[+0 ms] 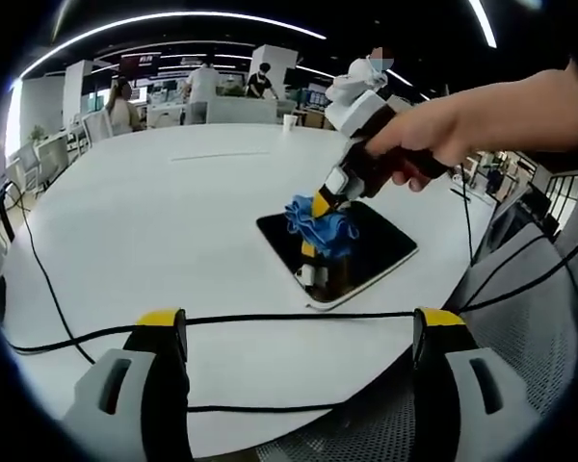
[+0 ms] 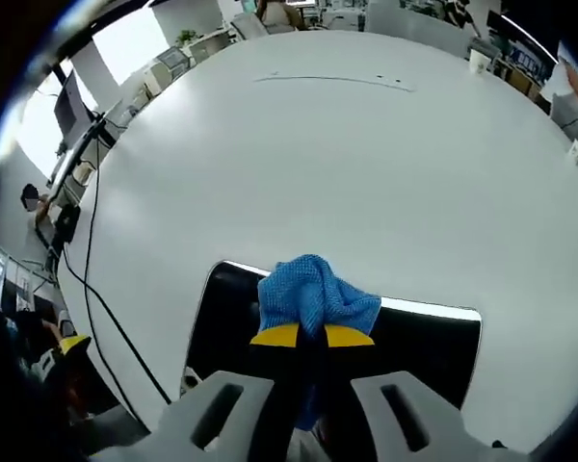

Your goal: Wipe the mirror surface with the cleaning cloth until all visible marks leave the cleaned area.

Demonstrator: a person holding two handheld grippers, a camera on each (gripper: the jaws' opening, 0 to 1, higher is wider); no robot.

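Left gripper view shows the left gripper (image 1: 299, 356), fingers spread and empty, hanging short of the mirror (image 1: 339, 252) on the white counter (image 1: 154, 221). On that mirror, the right gripper (image 2: 311, 336) pinches the blue cleaning cloth (image 2: 313, 289); wiping looks underway, any remaining marks too faint to judge.

Blue waffle-weave cloth (image 2: 316, 294) in my right gripper (image 2: 311, 336), yellow tips, grey body; dark mirror (image 2: 433, 346) under it, white table (image 2: 347, 164).

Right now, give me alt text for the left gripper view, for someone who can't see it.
A person's hand presses the right hand-held gripper, shut on a blue cleaning cloth, onto a dark mirror lying flat on a white table. The left hand-held gripper waits open in front.
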